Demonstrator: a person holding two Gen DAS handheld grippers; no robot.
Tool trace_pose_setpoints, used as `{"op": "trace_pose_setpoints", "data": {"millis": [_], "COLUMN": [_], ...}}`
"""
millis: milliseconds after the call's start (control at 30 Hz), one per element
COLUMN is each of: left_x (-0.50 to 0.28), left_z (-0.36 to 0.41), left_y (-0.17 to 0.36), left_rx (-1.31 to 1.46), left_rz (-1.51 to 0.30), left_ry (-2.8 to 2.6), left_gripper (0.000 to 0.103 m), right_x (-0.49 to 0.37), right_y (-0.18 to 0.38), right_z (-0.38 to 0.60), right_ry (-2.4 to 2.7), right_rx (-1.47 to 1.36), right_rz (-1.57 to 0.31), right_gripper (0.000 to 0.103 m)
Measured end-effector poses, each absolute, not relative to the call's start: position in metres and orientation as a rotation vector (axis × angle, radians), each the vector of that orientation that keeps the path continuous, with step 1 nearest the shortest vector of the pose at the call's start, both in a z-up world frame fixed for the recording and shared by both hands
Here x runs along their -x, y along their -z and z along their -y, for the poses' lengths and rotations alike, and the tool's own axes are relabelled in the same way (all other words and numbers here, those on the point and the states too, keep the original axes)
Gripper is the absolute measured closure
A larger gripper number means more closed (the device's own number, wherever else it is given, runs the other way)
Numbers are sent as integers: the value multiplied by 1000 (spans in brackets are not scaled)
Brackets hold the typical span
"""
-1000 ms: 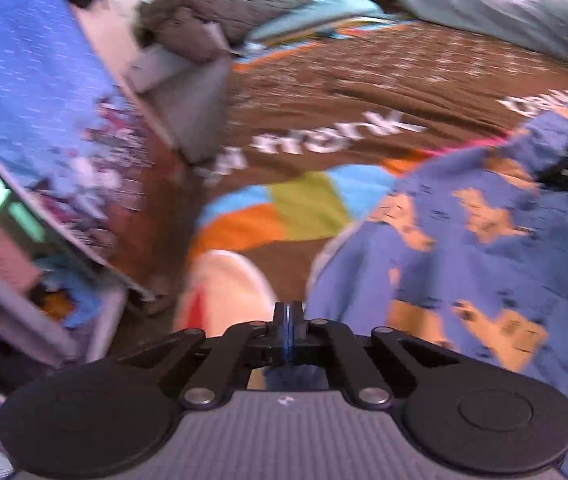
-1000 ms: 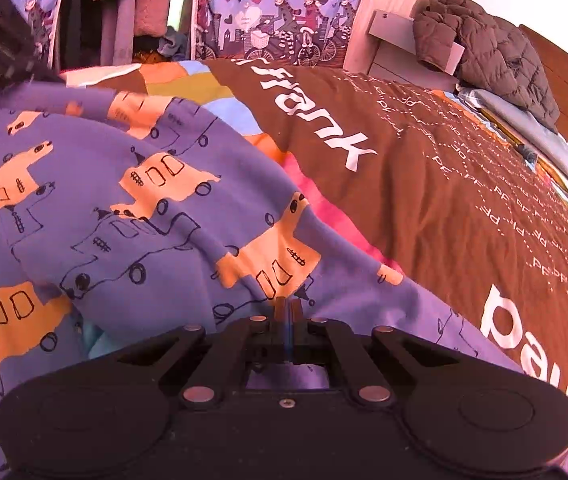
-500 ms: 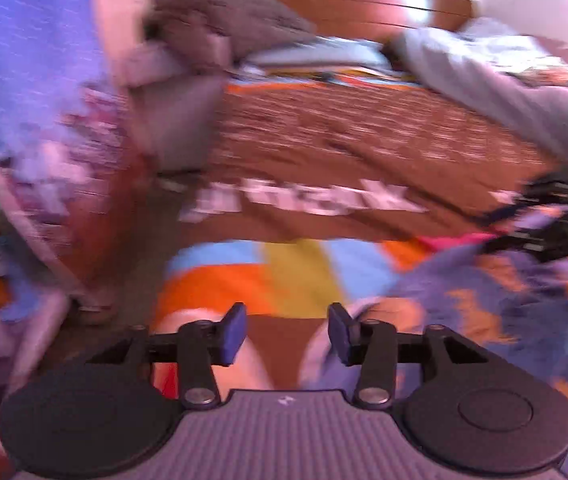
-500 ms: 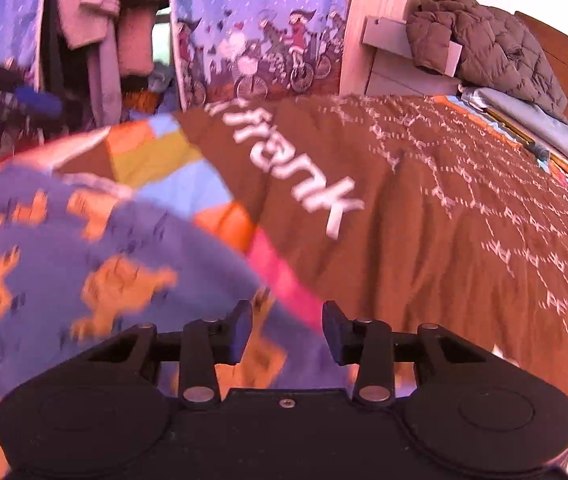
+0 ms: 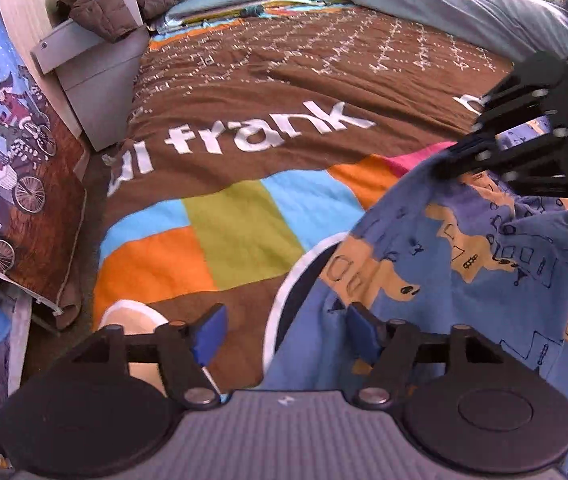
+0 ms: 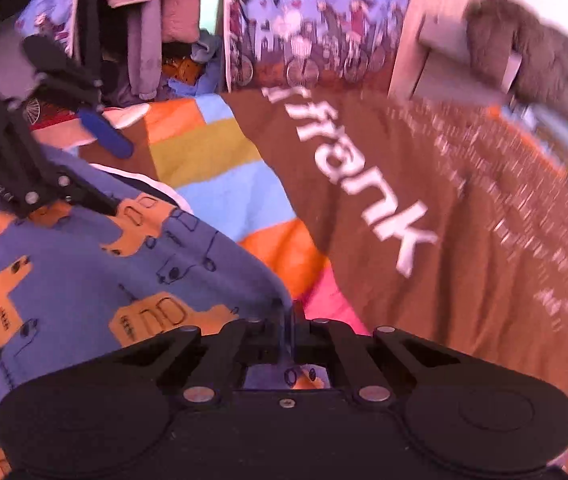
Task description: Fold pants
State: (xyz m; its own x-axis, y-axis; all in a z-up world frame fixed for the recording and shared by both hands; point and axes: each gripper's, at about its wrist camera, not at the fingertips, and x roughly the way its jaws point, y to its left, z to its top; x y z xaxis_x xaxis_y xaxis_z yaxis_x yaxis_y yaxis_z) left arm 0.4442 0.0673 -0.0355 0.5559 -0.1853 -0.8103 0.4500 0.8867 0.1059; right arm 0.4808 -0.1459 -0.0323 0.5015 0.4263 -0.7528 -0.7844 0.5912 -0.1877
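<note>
Two grippers over blue patterned pants (image 5: 464, 264) on a brown bedspread (image 5: 284, 92). Right gripper (image 6: 290, 326) clamped on the far edge; left gripper (image 5: 284, 334) opening, nothing pinched, near hem just right of it.

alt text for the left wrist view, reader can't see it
The left gripper, jaws opening and empty, hovers by blue patterned pants on a brown bedspread printed "frank". The right gripper pinches the pants' far edge.
</note>
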Motion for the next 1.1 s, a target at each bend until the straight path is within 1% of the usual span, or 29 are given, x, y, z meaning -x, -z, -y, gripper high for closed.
{"op": "trace_pose_setpoints", "data": {"millis": [67,133,200,267,333,400,433,467,500,533,567,600,667,700,733,800,833,900,967,1033,1067,1100], "left_x": [-443,-441,-436,-434,-438,-446,-450,-454,-454,-453,-455,-454,-457,-458,-460,-463,-465,-471,-476,-484,-489,-492], "left_z": [-71,-71,-66,-59,-53,-50,-50,-50,-50,-51,-51,-53,-54,-54,-55,-55,-54,-50,-46,-40,-36,-32], "left_y": [29,20,15,13,15,21,24,27,29,30,31,33,34,34,32,28,26,23,23,29,34,37], "left_rx": [-289,-292,-349,-400,-408,-382,-355,-326,-301,-273,-242,-219,-184,-164,-146,-107,-89,-54,-15,25,46,59], "left_rz": [-884,-810,-731,-718,-775,-852,-887,-911,-926,-941,-954,-964,-984,-982,-972,-941,-930,-920,-940,-1009,-1054,-1076], "left_ry": [395,423,457,506,572,634,656,658,656,665,687,702,716,715,713,716,724,771,827,898,942,952], "left_gripper": [26,15,14,14,20,22,24,28,37,41,42,42,34,27,23,21,18,16,15,16,18,27], "right_x": [-463,-445,-431,-424,-418,-414,-412,-410,-408,-404,-402,-400,-396,-394,-391,-386,-383,-380,-379,-379,-379,-379], "right_y": [19,9,5,4,3,3,4,5,7,8,11,13,18,19,21,25,27,29,31,32,32,32], "right_z": [149,151,151,153,155,156,157,158,158,159,158,157,156,156,155,153,153,153,156,158,160,161], "right_ry": [-750,-729,-709,-694,-688,-682,-681,-680,-676,-673,-672,-670,-661,-654,-644,-624,-617,-615,-617,-619,-620,-620], "right_rx": [596,656,750,802,823,849,861,873,893,913,937,956,996,1016,1042,1100,1126,1149,1158,1163,1161,1156], "right_rz": [-636,-551,-482,-437,-405,-374,-361,-352,-338,-326,-312,-299,-261,-238,-209,-147,-119,-93,-83,-79,-78,-74], "right_gripper": [103,103,103,103,103,103,103,103,103,103,103,103,103,103,103,103,103,103,103,103,103,103]}}
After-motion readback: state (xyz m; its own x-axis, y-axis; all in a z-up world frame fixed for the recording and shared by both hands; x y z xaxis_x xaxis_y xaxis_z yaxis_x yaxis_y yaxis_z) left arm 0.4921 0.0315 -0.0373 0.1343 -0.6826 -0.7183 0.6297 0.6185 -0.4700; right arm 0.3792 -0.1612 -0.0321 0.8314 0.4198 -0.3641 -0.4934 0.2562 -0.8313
